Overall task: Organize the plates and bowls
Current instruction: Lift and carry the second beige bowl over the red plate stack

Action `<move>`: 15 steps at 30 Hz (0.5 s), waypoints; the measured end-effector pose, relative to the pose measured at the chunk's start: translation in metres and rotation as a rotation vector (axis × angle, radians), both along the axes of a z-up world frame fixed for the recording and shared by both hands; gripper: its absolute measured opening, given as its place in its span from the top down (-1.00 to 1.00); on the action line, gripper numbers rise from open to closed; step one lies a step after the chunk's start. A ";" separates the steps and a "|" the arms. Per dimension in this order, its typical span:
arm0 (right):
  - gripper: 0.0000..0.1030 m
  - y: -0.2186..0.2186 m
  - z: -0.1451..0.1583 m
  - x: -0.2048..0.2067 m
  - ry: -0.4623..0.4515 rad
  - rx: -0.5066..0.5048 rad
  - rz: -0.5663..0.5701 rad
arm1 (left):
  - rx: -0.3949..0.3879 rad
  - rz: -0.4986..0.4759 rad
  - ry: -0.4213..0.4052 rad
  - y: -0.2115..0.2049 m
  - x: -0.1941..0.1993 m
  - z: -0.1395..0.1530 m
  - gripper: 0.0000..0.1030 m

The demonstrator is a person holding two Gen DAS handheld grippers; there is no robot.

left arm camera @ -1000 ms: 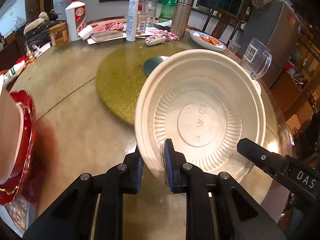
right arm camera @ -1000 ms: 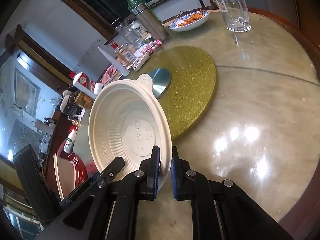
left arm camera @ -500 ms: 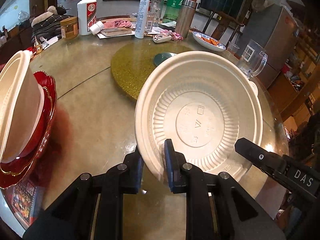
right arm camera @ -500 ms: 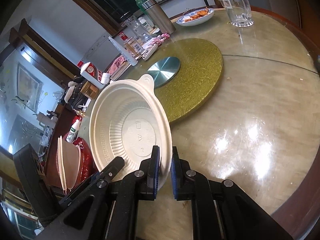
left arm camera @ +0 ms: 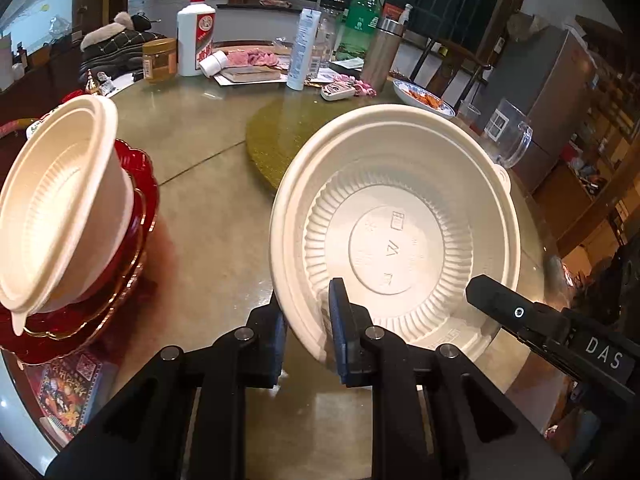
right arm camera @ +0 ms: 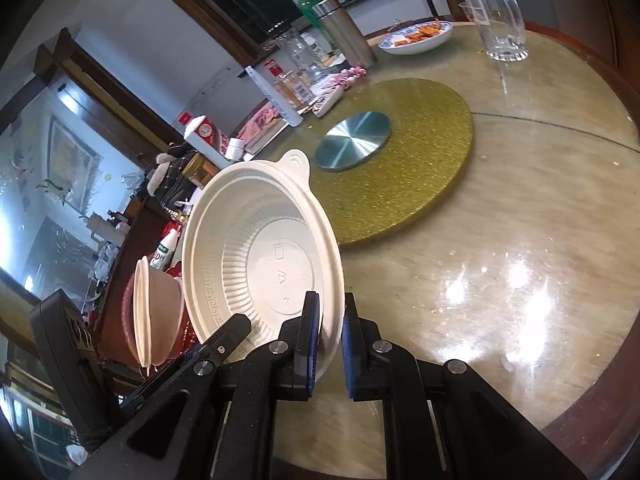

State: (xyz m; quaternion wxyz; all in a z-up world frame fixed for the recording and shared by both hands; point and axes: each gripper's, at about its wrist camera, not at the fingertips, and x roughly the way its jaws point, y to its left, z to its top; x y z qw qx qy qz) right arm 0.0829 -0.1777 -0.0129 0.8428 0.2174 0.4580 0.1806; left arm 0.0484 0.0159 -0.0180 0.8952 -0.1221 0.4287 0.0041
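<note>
A wide cream plastic bowl (left arm camera: 396, 236) is held tilted above the table, its rim pinched by both grippers. My left gripper (left arm camera: 306, 320) is shut on its near left rim. My right gripper (right arm camera: 330, 334) is shut on its right rim; the bowl also shows in the right wrist view (right arm camera: 260, 256). A second cream bowl (left arm camera: 60, 208) sits tilted on stacked red plates (left arm camera: 136, 208) at the left, and shows in the right wrist view (right arm camera: 156, 312).
A gold turntable (right arm camera: 404, 160) with a steel disc (right arm camera: 354, 140) lies mid-table. Bottles, a flask (left arm camera: 382, 52), a food plate (left arm camera: 422, 98) and a glass mug (left arm camera: 508, 136) stand along the far side. The table's wooden edge (right arm camera: 592, 408) is at the right.
Both grippers have carried the wide bowl leftward and back, so the red plates with the second bowl have come fully into view. Both grips are unchanged.
</note>
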 end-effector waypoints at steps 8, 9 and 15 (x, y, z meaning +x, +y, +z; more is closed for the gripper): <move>0.81 0.009 0.012 -0.001 -0.029 0.010 0.022 | 0.000 0.019 -0.032 0.008 -0.009 0.011 0.66; 0.81 0.011 0.015 -0.001 -0.036 0.011 0.027 | -0.001 0.021 -0.037 0.009 -0.010 0.013 0.66; 0.81 0.022 0.035 -0.003 -0.086 0.019 0.057 | -0.001 0.048 -0.094 0.021 -0.020 0.035 0.65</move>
